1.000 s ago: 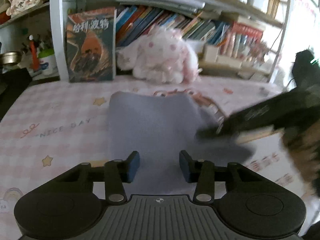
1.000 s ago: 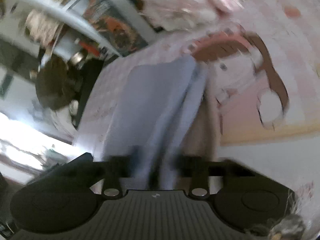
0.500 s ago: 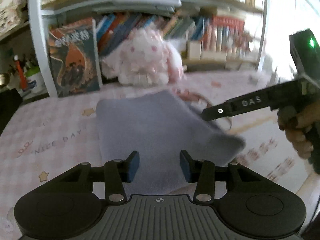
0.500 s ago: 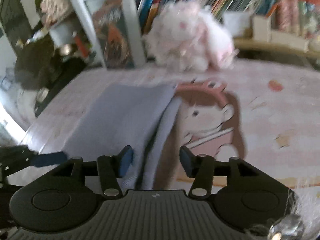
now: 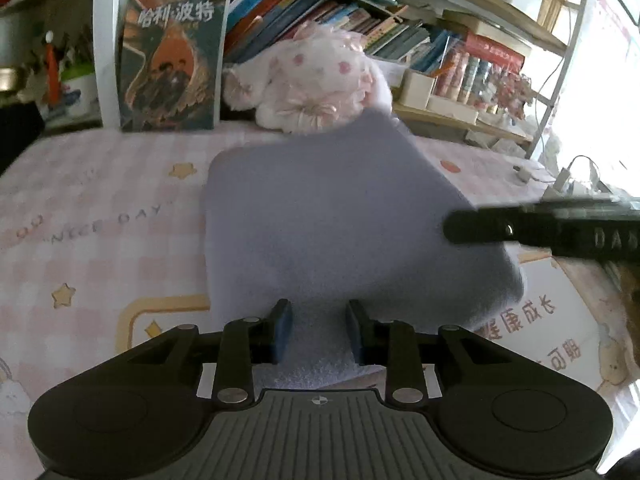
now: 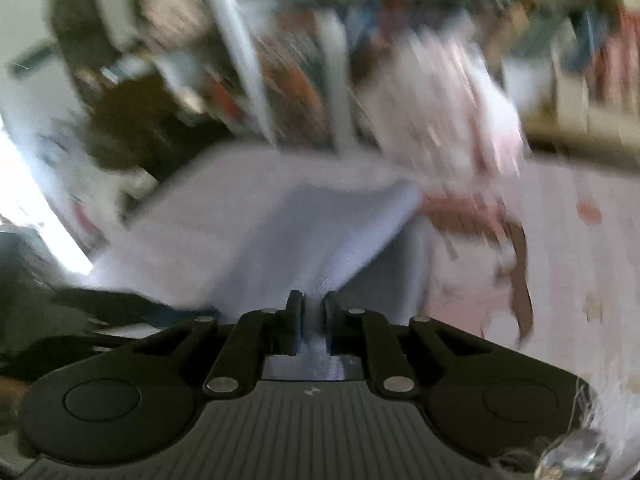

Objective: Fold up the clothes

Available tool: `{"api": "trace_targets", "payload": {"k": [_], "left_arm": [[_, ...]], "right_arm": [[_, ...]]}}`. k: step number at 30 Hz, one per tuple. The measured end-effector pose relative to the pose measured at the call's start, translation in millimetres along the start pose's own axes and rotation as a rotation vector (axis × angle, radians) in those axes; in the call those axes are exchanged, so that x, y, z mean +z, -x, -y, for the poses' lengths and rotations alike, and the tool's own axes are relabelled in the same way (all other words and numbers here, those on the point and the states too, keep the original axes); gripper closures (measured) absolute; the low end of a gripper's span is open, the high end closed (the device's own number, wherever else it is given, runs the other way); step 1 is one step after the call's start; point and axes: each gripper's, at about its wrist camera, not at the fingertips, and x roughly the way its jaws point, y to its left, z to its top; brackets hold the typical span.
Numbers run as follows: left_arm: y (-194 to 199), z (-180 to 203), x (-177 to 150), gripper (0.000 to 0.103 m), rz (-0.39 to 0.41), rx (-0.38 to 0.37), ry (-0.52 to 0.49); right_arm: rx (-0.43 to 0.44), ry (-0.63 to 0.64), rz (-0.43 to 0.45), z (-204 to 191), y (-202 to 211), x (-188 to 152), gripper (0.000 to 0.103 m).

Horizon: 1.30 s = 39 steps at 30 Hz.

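A lavender-grey cloth point(image 5: 336, 224) lies on the pink patterned table cover; its right part is lifted off the surface. My left gripper point(image 5: 319, 330) is open, its fingers standing either side of the cloth's near edge. My right gripper point(image 6: 311, 320) is shut on the cloth point(image 6: 272, 232), pinching its edge and holding it raised; that view is blurred by motion. The right gripper also shows in the left wrist view point(image 5: 540, 232), reaching in from the right against the cloth's lifted right side.
A pink-and-white plush toy point(image 5: 316, 80) sits at the back by a bookshelf point(image 5: 400, 28) full of books. An upright book point(image 5: 172, 56) leans on a white shelf post. The pink table cover point(image 5: 88, 216) spreads to the left. Cables lie at far right.
My right gripper has shut on the cloth's right edge and lifted it. The left gripper has stayed open at the near edge.
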Motion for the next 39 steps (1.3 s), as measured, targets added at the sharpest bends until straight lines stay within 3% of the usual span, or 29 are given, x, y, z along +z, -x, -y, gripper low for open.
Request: {"api": "trace_targets", "payload": {"k": [4, 6, 11, 12, 13, 14, 15, 17, 22, 29, 31, 32, 35, 39], "left_arm": [[-1.4, 3.3, -1.6, 0.076, -0.011, -0.005, -0.02], [-1.1, 4.1, -2.1, 0.076, -0.011, -0.002, -0.03], [15.0, 1.4, 7.0, 0.068, 0.022, 0.012, -0.017], [20.9, -1.8, 9.1, 0.062, 0.047, 0.018, 0.0], [26.2, -5.8, 11.3, 0.044, 0.072, 0.023, 0.02], [28.6, -13.3, 13.4, 0.029, 0.091, 0.021, 0.056], [31.1, -20.8, 15.5, 0.027, 0.111, 0.018, 0.092], [28.2, -35.8, 18.4, 0.027, 0.116, 0.019, 0.155], [5.3, -71.6, 20.9, 0.028, 0.061, 0.02, 0.299], [-30.6, -94.1, 16.4, 0.03, -0.056, -0.116, 0.429], [-36.8, -94.9, 15.3, 0.03, -0.073, -0.148, 0.452], [-39.4, -94.5, 15.0, 0.031, -0.081, -0.163, 0.461], [-42.8, -88.2, 13.7, 0.042, -0.092, -0.174, 0.463], [-33.1, -78.0, 15.6, 0.058, -0.101, -0.162, 0.416]], "right_arm": [[-0.115, -0.086, -0.113, 20.8, -25.7, -17.3, 0.094], [-0.108, -0.16, -0.128, 31.5, -33.2, -22.0, 0.094], [-0.119, -0.11, -0.137, 24.7, -25.7, -12.0, 0.089], [-0.125, -0.128, -0.125, 26.2, -21.0, -9.5, 0.076], [-0.132, -0.145, -0.112, 27.7, -16.2, -7.1, 0.058], [-0.134, -0.157, -0.098, 30.0, -11.0, -4.4, 0.049], [-0.137, -0.165, -0.091, 32.1, -7.5, -2.1, 0.036], [-0.144, -0.202, -0.113, 38.2, -7.2, -1.2, 0.031], [-0.12, -0.333, -0.203, 53.8, -20.7, -4.7, 0.031], [-0.087, -0.433, -0.241, 56.0, -37.9, -11.0, 0.034], [-0.077, -0.462, -0.252, 56.7, -42.8, -12.8, 0.044], [-0.072, -0.476, -0.258, 57.0, -45.3, -13.7, 0.044], [-0.061, -0.502, -0.266, 57.4, -49.6, -15.4, 0.052], [-0.065, -0.437, -0.231, 51.6, -39.5, -13.0, 0.073]]}}
